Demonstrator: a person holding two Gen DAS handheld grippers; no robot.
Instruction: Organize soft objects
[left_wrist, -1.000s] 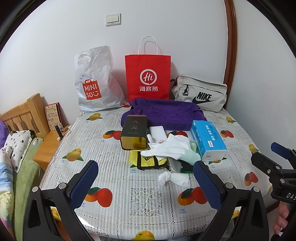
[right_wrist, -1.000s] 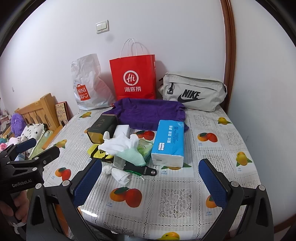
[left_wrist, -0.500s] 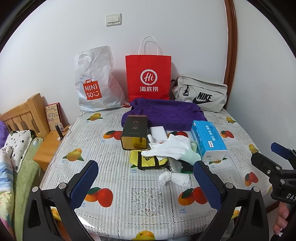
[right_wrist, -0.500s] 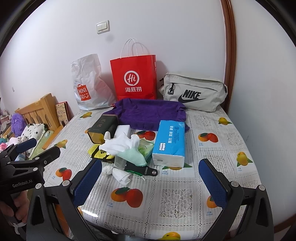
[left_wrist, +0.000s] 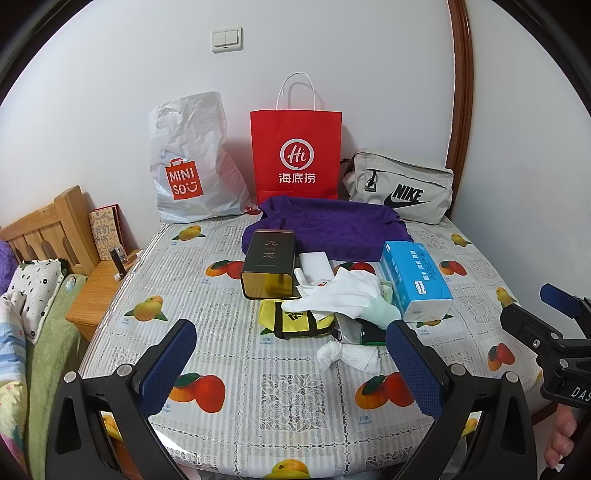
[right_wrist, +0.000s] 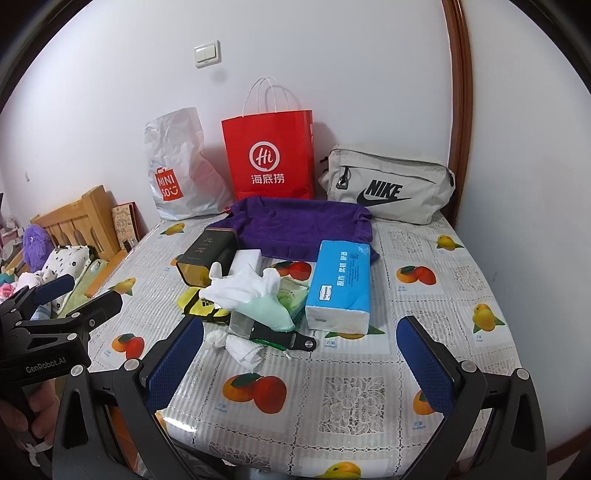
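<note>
Both grippers hang low at the near edge of the table, and nothing is in them. Left gripper (left_wrist: 288, 354) has its 2 blue fingers wide apart at the bottom of its frame. Right gripper (right_wrist: 299, 354) is wide apart too, at the bottom of its frame.

Soft things sit in a pile in the middle of both frames. A white glove (left_wrist: 343, 291) lies on top, with a pale green cuff pointing to the lower right. It looks very light and floppy. It will sag and fold when lifted, so the thick cuff end looks like the best place to pinch. The thin glove tips may slip out.

Just in front of the pile, nearest the grippers, lies a crumpled white wipe (left_wrist: 349, 354). It looks as light as paper and could tear. A pinch in its bunched middle should hold.

A small yellow bag (left_wrist: 295, 323) peeks out from under the glove. It has black straps that could be easy to grab.

Right of the pile lies a blue tissue pack (right_wrist: 340, 284). It is squashy but fat and slick, so a grip across its narrow side seems best.

Behind, in the upper middle, a purple towel (left_wrist: 332, 225) is spread flat. It is big and heavier, and will drag, so an edge or corner is the place to take.

A dark tin (left_wrist: 269, 264) is hard, not soft. It touches the pile and might get bumped.
</note>
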